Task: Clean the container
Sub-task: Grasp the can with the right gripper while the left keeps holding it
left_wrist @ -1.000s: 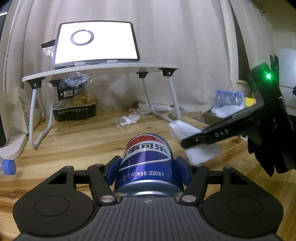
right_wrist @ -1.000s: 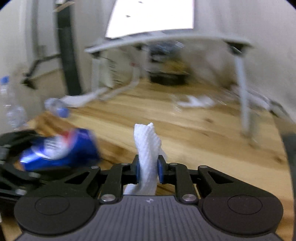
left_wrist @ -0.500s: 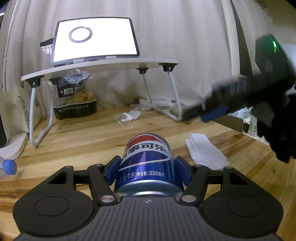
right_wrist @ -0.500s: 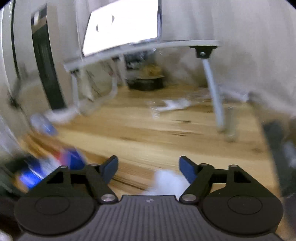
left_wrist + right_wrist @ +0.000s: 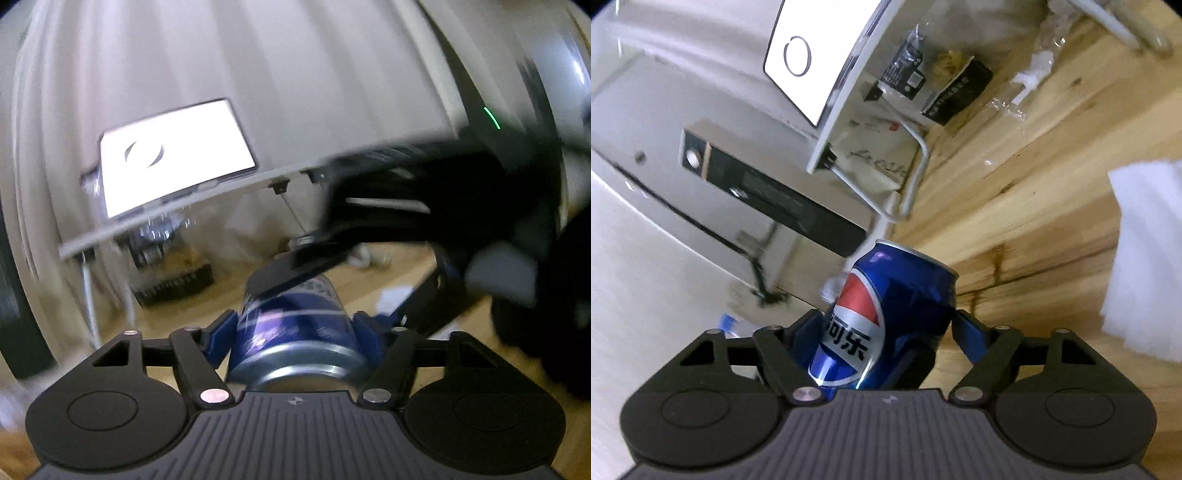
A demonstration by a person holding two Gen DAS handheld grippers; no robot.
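Observation:
A blue Pepsi can (image 5: 295, 325) sits between my left gripper's (image 5: 295, 328) blue pads, which are shut on it and hold it lifted and tilted. In the right wrist view the same can (image 5: 886, 317) lies between my right gripper's (image 5: 890, 332) open fingers; the right pad (image 5: 967, 336) stands apart from it. My right gripper's body (image 5: 406, 221) crosses over the can's far end in the left wrist view. The white folded cloth (image 5: 1145, 258) lies loose on the wooden table (image 5: 1015, 177) at the right.
A white folding lap desk (image 5: 849, 92) with a lit tablet (image 5: 812, 51) stands at the back. A dark snack bag (image 5: 945, 92) and clear plastic wrappers (image 5: 1027, 88) lie under and beside it. A black bar device (image 5: 783, 195) lies beyond the table edge.
My right gripper let go of the white cloth, which now lies on the table, and swung over to straddle the can. My left gripper lifted and tilted the can.

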